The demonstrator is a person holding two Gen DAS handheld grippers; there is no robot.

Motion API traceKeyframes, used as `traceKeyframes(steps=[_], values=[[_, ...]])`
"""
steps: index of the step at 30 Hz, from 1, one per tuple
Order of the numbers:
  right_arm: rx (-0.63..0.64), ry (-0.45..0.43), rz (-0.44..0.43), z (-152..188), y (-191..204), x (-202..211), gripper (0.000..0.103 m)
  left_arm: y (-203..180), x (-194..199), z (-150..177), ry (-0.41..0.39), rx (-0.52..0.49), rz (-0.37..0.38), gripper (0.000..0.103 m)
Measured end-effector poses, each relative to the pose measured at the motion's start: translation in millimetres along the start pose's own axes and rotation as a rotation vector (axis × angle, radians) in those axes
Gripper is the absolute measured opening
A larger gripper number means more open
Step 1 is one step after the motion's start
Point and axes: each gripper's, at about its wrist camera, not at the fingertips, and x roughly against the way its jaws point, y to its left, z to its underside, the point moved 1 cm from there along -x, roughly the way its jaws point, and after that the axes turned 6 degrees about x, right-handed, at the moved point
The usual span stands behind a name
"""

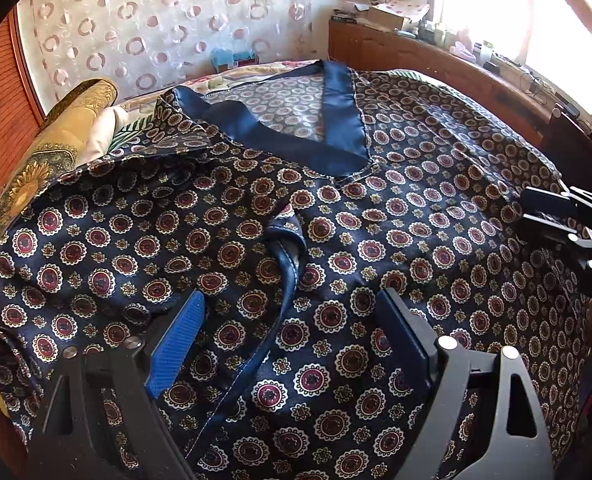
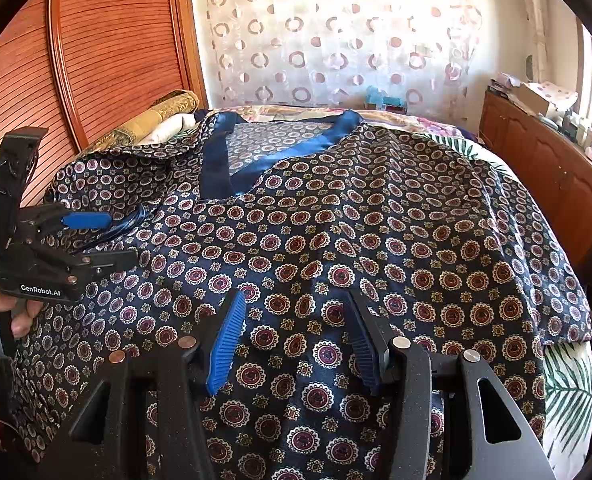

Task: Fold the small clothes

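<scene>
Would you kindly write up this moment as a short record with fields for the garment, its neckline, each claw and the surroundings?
garment: patterned navy top, spread flat on the bed
neckline: blue satin V-neck, at the far end
loose edge: blue-trimmed fold lying between the left claw's fingers
left claw: open, low over the fabric
right claw: half open, empty, over the fabric
surroundings: circle-print curtain, wooden cabinet
</scene>
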Motion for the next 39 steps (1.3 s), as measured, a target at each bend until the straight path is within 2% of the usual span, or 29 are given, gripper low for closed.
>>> traceKeyframes(steps=[5,6,8,13,18,27,33,36,37,39], values=[[-0.001,-0.015,0.038,3,-15,13,0.053,-1,0,2,0.004,-0.003,0.004,0.092],[-0.012,-0.018,0.052,4,-22,17,0.053,-1,-1,2,0.008,-0.004,0.006,0.097],[-0.03,-0.025,0.104,6,-42,26,0.053,-2,-4,1,0.021,-0.009,0.005,0.103],[-0.089,-0.018,0.238,8,-106,48,0.053,-2,-4,0,0.021,-0.009,0.006,0.103],[-0.139,0.044,0.326,12,-163,51,0.053,-2,-4,0,0.022,-0.009,0.006,0.103],[-0.287,0.17,0.231,21,-207,15,0.053,-2,-4,0,0.022,-0.009,0.005,0.103],[-0.345,0.169,0.154,24,-228,9,0.053,-2,-4,-1,0.022,-0.009,0.005,0.103],[-0.345,0.152,0.119,26,-236,13,0.03,-2,-4,-1,0.022,-0.009,0.005,0.103],[-0.328,0.153,0.148,25,-234,14,0.022,-2,-4,-1,0.022,-0.009,0.005,0.103],[-0.285,0.155,0.197,23,-232,15,0.012,-2,-4,-1,0.022,-0.009,0.005,0.103]])
